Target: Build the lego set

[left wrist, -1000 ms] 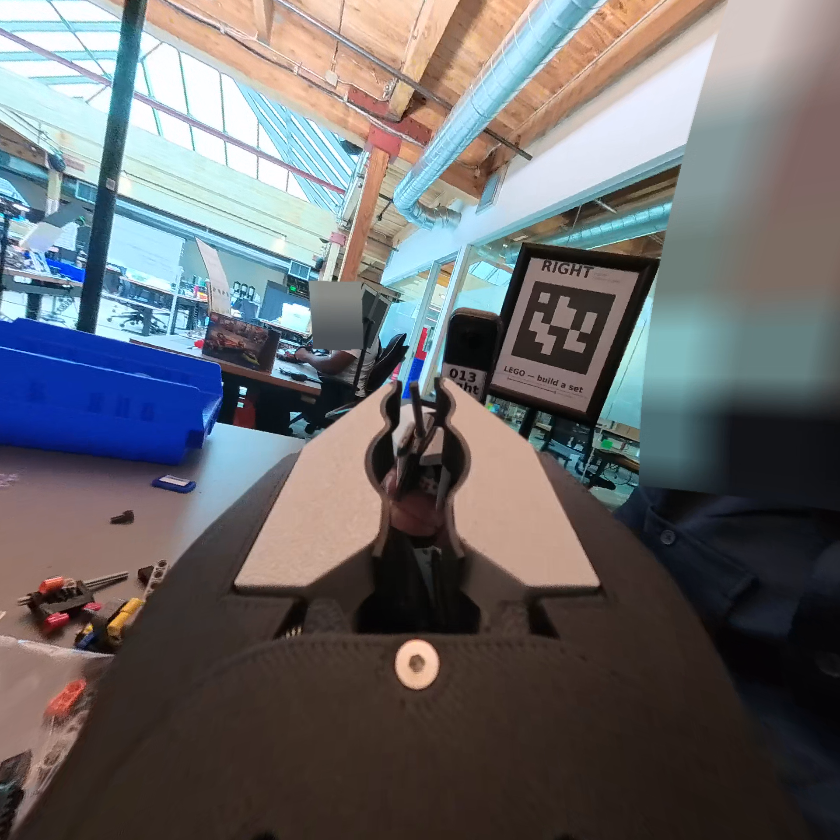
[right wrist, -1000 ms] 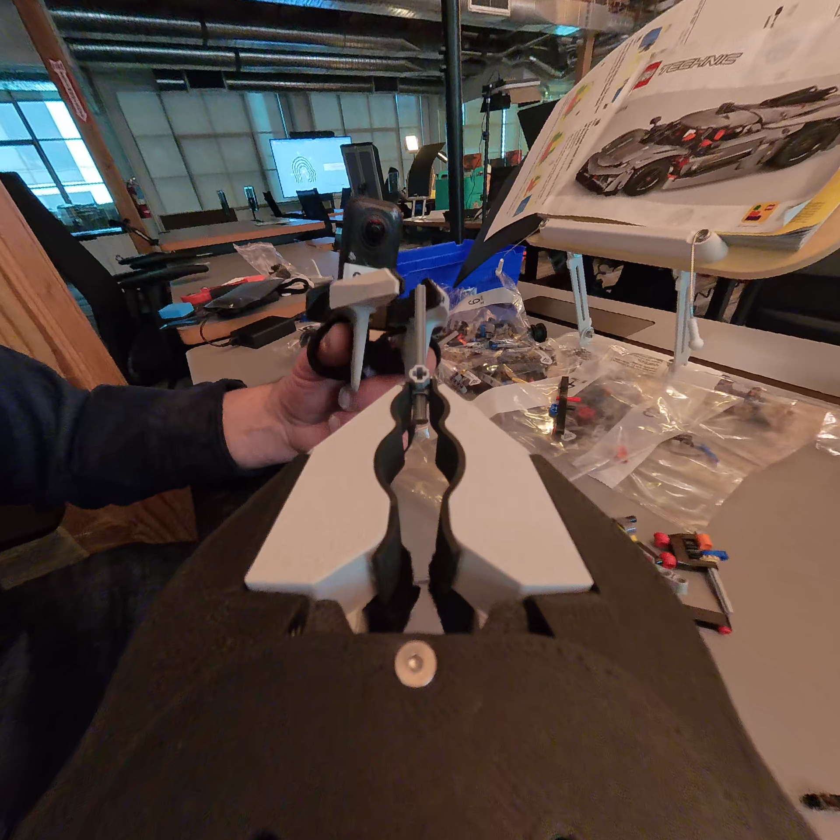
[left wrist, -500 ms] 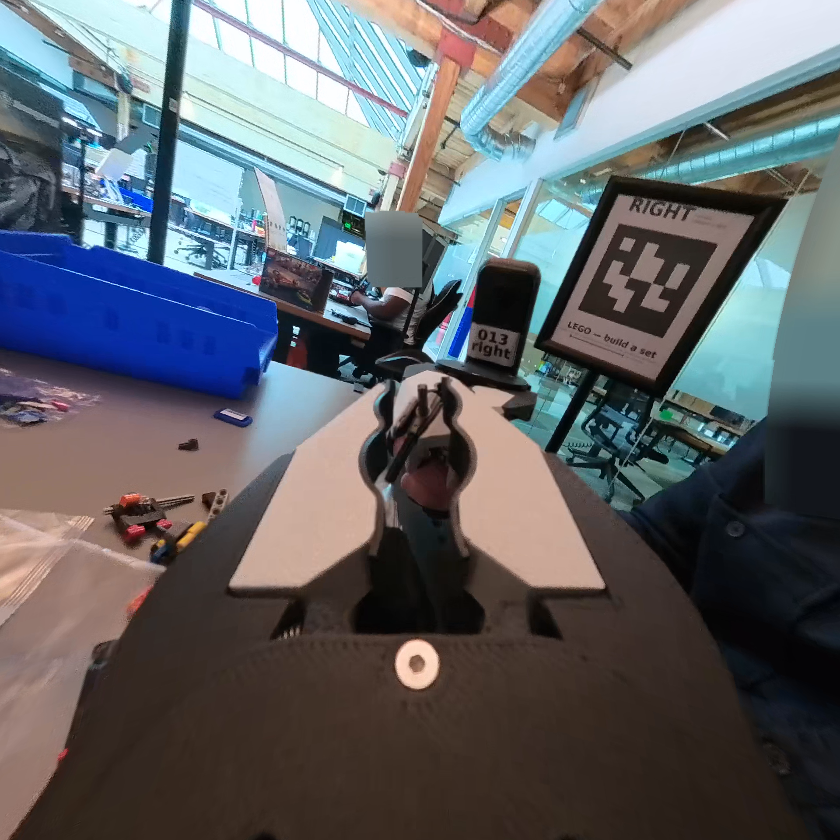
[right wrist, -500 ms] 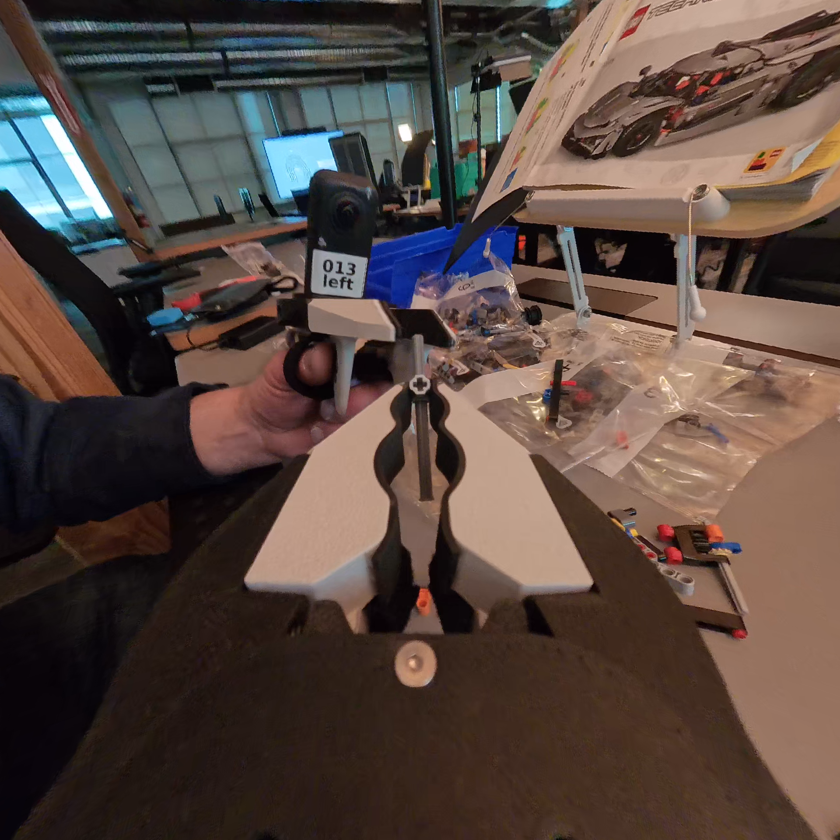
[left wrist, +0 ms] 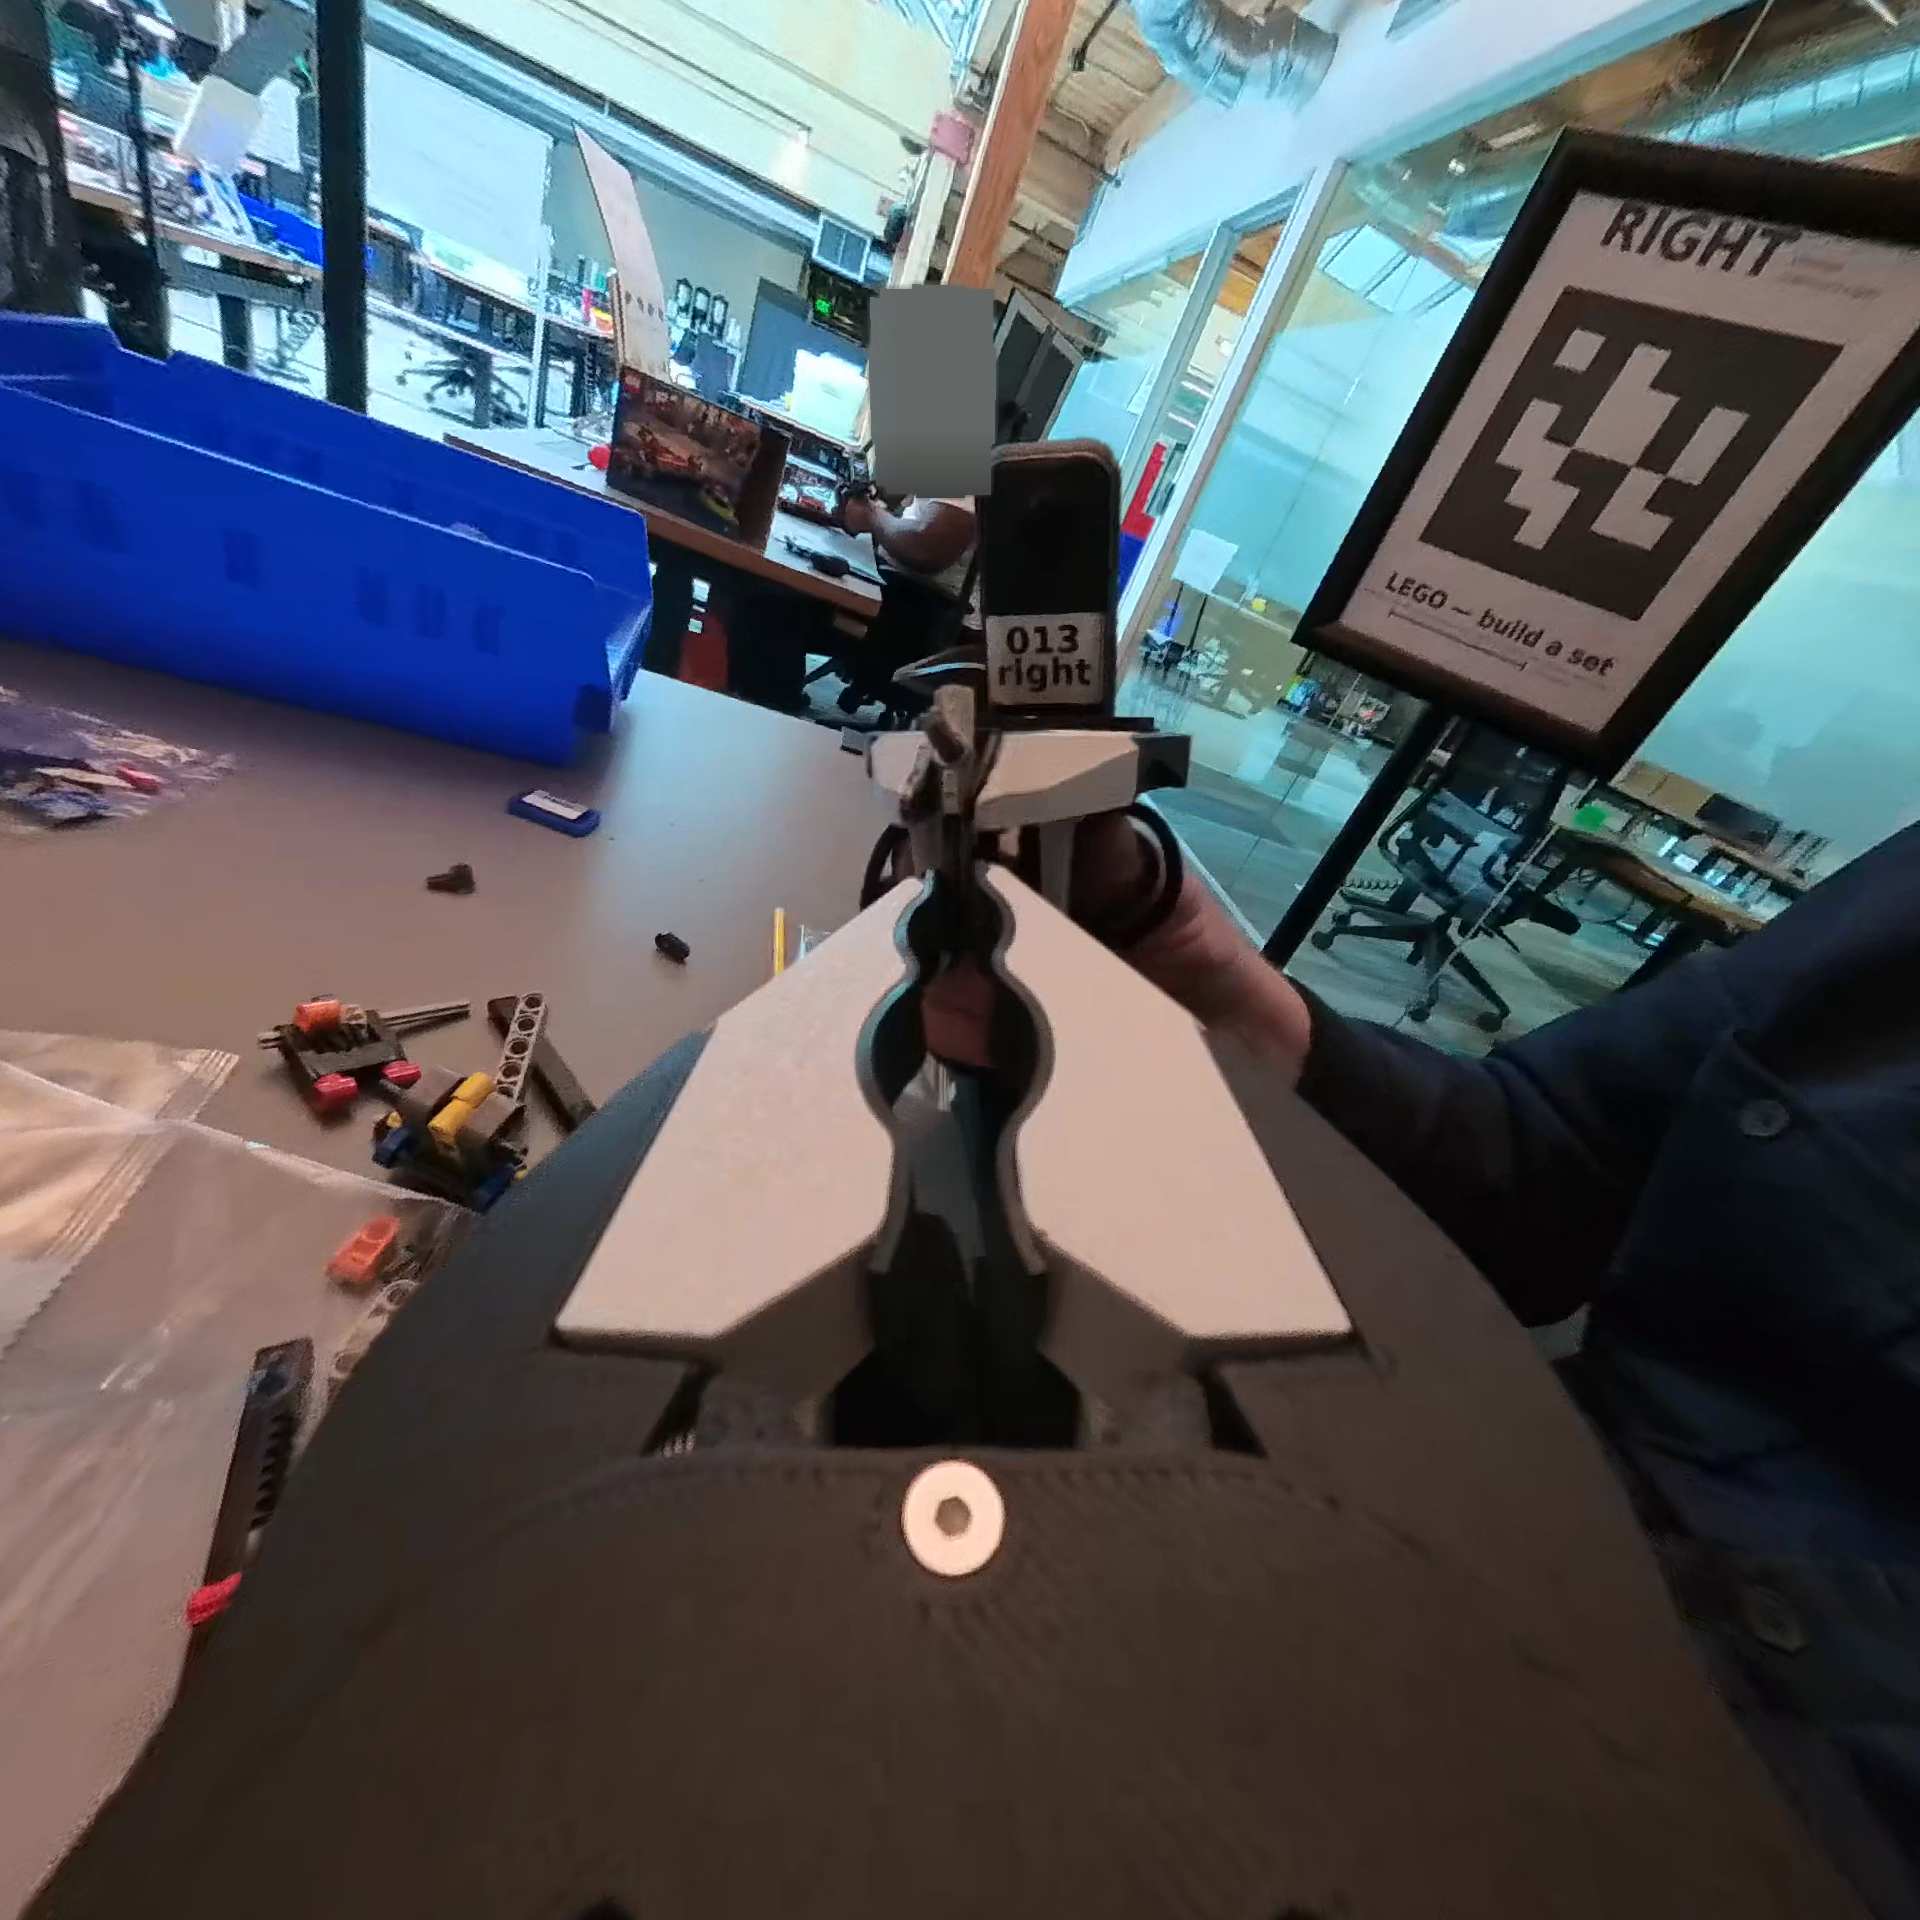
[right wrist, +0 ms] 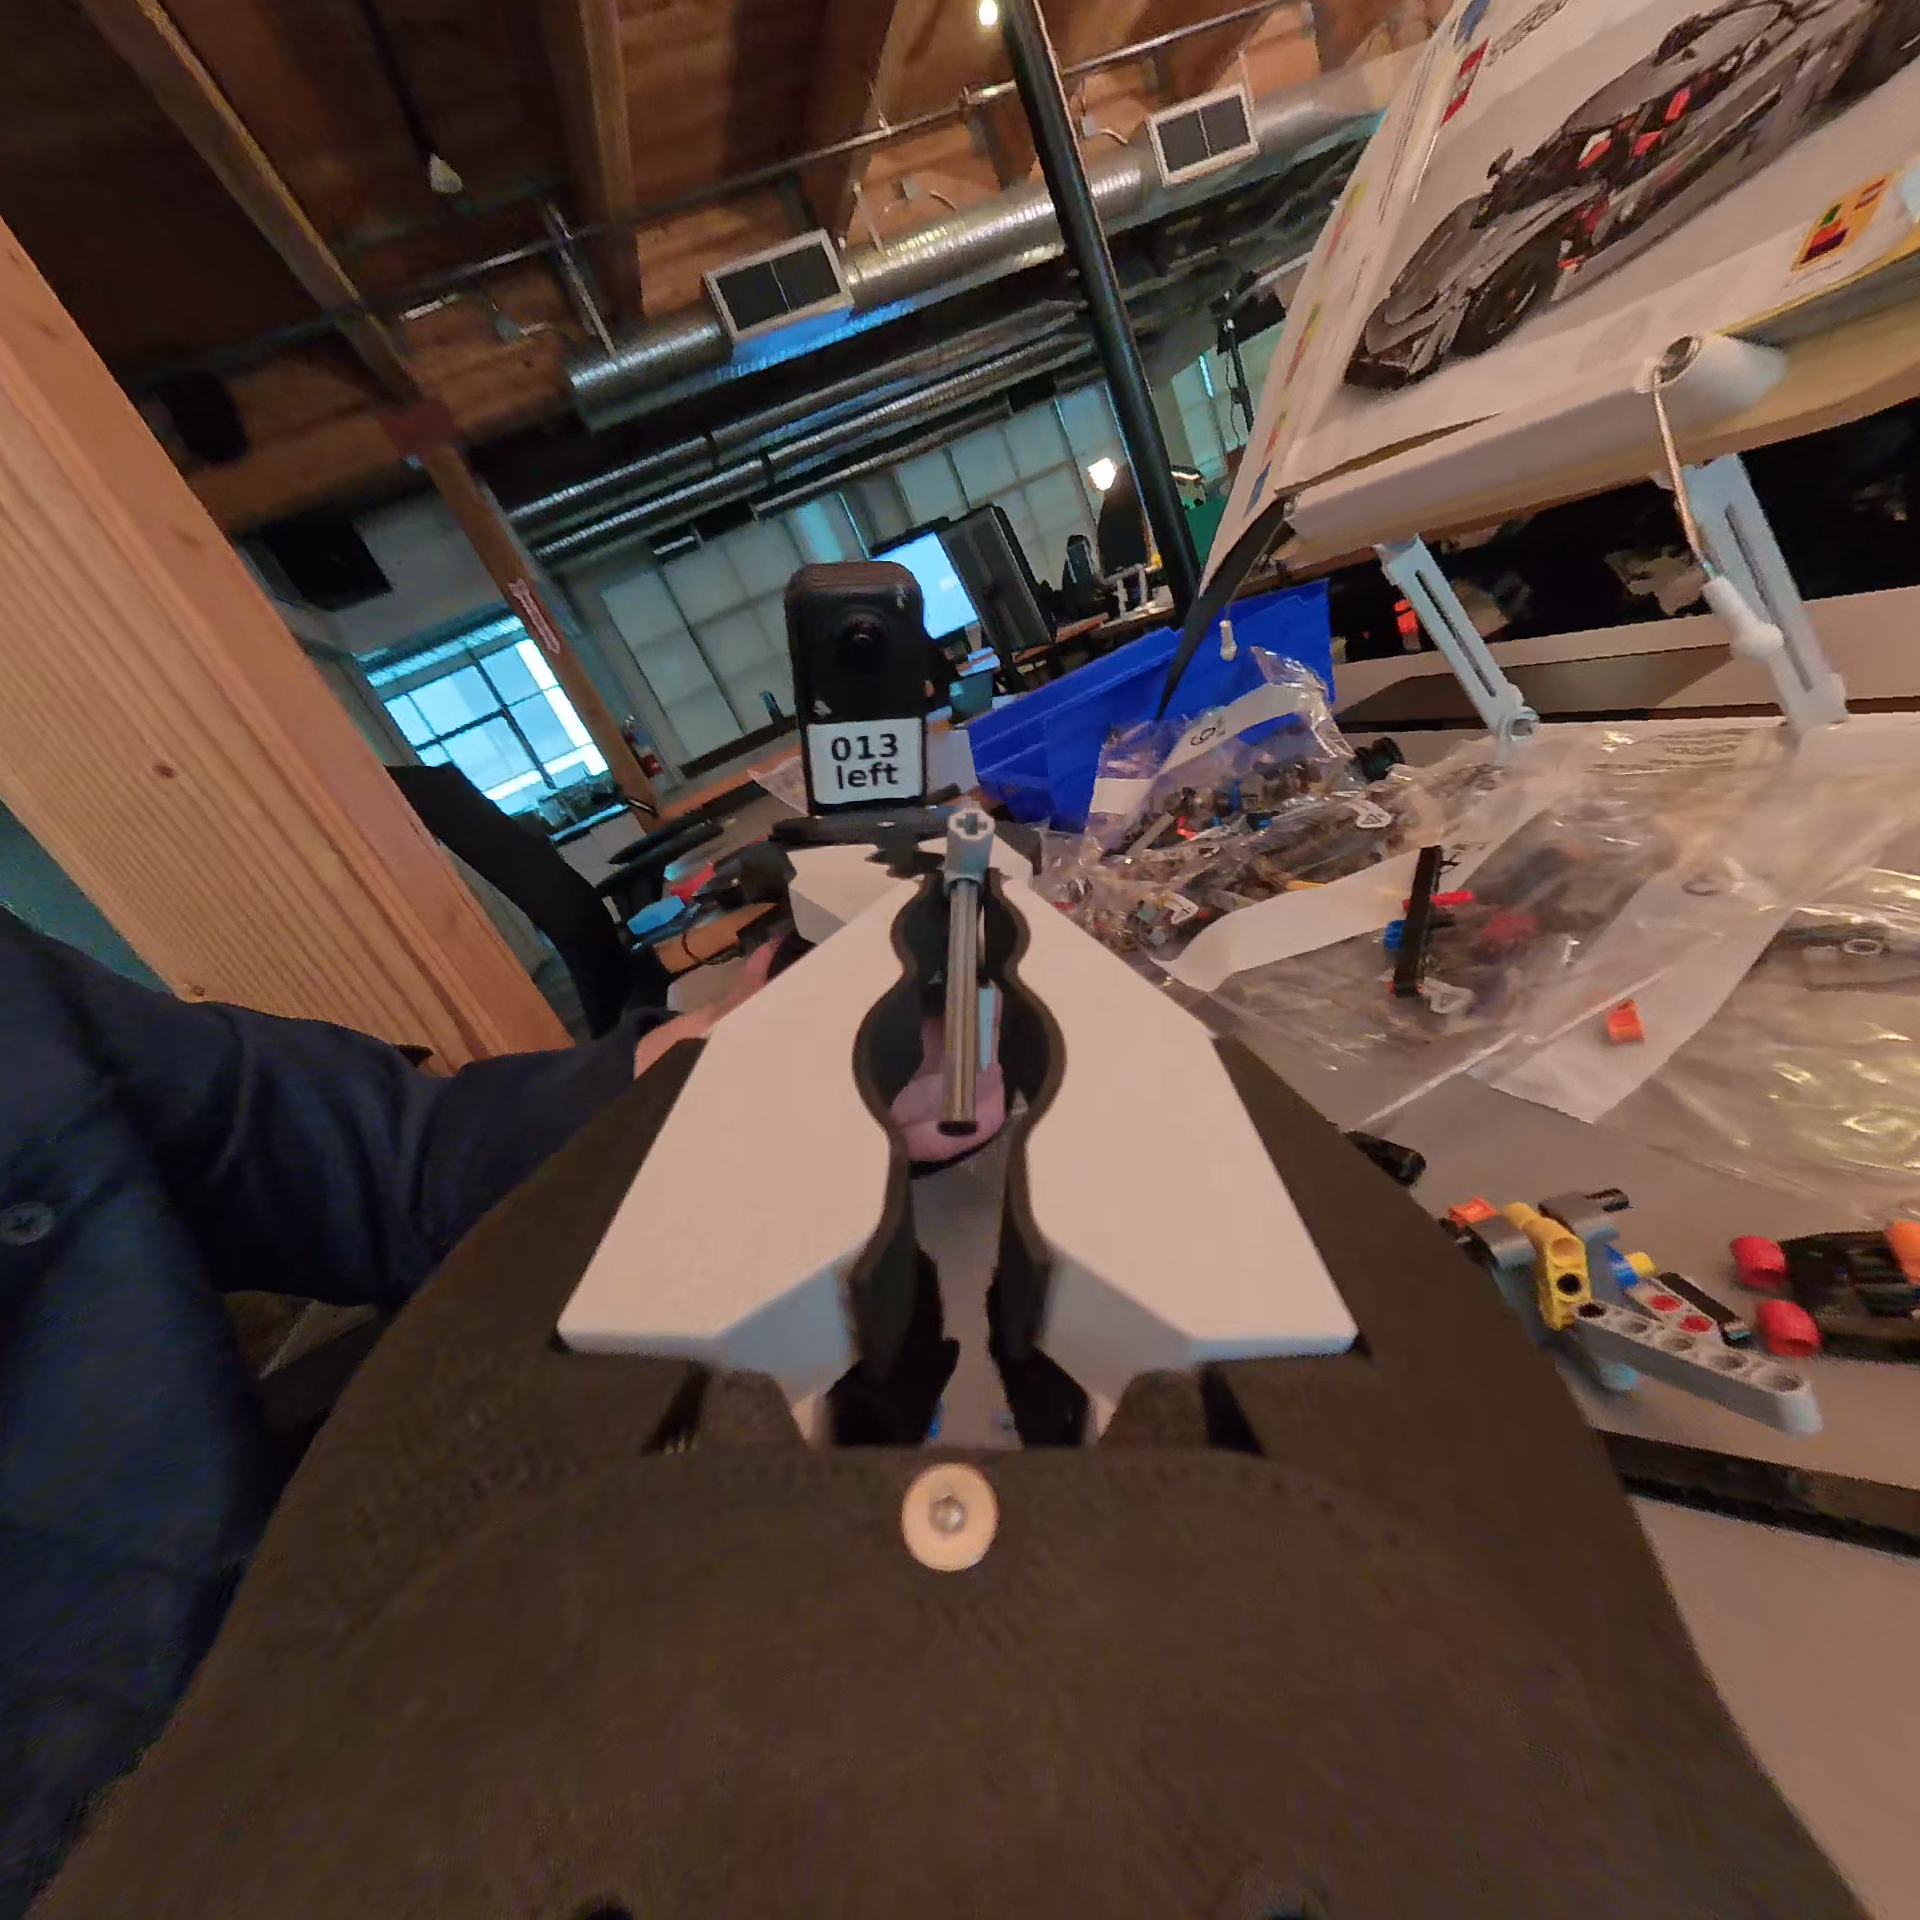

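My right gripper (right wrist: 961,883) is shut on a long grey axle (right wrist: 961,997) that has a light grey connector (right wrist: 968,831) on its front end. The axle runs back between the fingers. My left gripper (left wrist: 951,891) is shut, with a thin black piece (left wrist: 964,847) sticking out of its tips. The two grippers face each other tip to tip, almost touching, held in the air above the table edge. The right gripper (left wrist: 951,774) shows just beyond the left tips. The left gripper (right wrist: 904,857) shows just beyond the connector.
Small part-built assemblies (left wrist: 332,1049) (right wrist: 1621,1309) and loose pieces lie on the grey table (left wrist: 260,904). A blue bin (left wrist: 312,561) stands behind. Plastic bags of parts (right wrist: 1226,831) lie under the instruction booklet on its stand (right wrist: 1558,239). A framed sign (left wrist: 1621,436) stands at the right. My left and right fingertips are right by each other.
The two grippers have come closer tip to tip. The left view has tilted down toward the table and the right view has tilted up. More of the axle now shows between the right fingers.
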Demonstrator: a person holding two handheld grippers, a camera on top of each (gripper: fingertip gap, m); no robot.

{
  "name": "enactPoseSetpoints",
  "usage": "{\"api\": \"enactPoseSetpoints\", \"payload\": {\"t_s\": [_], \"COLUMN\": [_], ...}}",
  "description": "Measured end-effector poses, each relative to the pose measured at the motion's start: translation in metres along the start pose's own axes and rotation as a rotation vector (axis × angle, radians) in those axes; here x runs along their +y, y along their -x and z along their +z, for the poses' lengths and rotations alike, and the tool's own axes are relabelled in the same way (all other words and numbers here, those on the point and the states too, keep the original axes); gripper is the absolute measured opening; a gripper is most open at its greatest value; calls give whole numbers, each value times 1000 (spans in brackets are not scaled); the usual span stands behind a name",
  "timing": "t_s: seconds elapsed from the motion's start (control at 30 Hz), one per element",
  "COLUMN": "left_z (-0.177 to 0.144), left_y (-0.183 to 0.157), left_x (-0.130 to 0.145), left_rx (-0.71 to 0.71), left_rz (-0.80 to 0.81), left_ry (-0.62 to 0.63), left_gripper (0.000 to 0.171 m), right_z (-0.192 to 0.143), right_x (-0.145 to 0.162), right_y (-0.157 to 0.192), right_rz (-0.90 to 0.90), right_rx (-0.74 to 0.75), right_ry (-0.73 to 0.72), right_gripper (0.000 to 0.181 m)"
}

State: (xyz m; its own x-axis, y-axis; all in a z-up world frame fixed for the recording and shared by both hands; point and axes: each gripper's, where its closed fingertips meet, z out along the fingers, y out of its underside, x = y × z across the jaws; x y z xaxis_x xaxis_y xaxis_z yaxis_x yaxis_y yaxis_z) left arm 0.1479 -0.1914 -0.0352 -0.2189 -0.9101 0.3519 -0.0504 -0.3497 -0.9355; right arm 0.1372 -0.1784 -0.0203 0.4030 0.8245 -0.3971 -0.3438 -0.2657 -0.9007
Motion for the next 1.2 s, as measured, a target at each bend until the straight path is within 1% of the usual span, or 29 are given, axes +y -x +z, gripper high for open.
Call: {"api": "enactPoseSetpoints", "payload": {"t_s": [0.07, 0.13, 0.17, 0.27, 0.3, 0.37, 0.47, 0.53, 0.63, 0.7, 0.73, 0.8, 0.83, 0.87, 0.9, 0.97, 1.1, 1.13, 1.17, 1.2], "left_z": [-4, -7, -8, -5, -5, -7, -17, -21, -22, -19, -18, -17, -17, -16, -15, -11, -1, 1, 3, 4], "left_y": [1, 4, 4, 3, 4, 7, 16, 20, 19, 20, 21, 22, 23, 24, 23, 23, 18, 15, 12, 9], "left_x": [-7, -10, -10, -7, -8, -9, -18, -21, -23, -19, -18, -16, -15, -14, -13, -8, 5, 6, 6, 6], "left_rx": [9, 6, 7, 3, -6, -23, -85, -97, -99, -103, -108, -118, -129, -138, -138, -157, -163, -154, -140, -128], "left_rz": [-30, -44, -49, -32, -26, -21, -18, -34, -24, -23, -19, -8, -2, 5, 13, 50, 128, 143, 155, 161], "left_ry": [-47, -63, -67, -45, -47, -56, -105, -123, -125, -105, -95, -85, -75, -65, -57, -20, 62, 73, 71, 65], "left_gripper": [4, 4, 4, 4, 4, 4, 3, 3, 3, 3, 3, 2, 2, 2, 2, 4, 4, 4, 3, 4], "right_z": [-2, -6, -9, -14, -14, -14, -21, -27, -35, -39, -41, -41, -42, -42, -41, -34, -18, -14, -11, -8], "right_x": [-2, -1, -1, -1, 0, 4, 9, 11, 17, 32, 41, 52, 55, 54, 47, 31, 4, -1, -1, 1], "right_y": [-3, -3, -4, -6, -5, -7, -12, -15, -22, -32, -38, -41, -44, -46, -44, -32, -18, -14, -11, -12], "right_rz": [-10, -21, -36, -106, -125, -161, -193, -206, -207, -223, -223, -206, -202, -215, -234, -235, -144, -107, -81, -80], "right_rx": [25, 28, 45, 87, 100, 131, 174, 198, 240, 294, 317, 326, 338, 353, 349, 287, 183, 135, 99, 94], "right_ry": [2, 20, 27, 54, 64, 110, 158, 164, 214, 316, 376, 450, 482, 486, 451, 357, 199, 160, 149, 157], "right_gripper": [13, 19, 17, 3, 1, 1, 1, 1, 1, 1, 6, 28, 33, 35, 34, 32, 34, 31, 24, 11]}}
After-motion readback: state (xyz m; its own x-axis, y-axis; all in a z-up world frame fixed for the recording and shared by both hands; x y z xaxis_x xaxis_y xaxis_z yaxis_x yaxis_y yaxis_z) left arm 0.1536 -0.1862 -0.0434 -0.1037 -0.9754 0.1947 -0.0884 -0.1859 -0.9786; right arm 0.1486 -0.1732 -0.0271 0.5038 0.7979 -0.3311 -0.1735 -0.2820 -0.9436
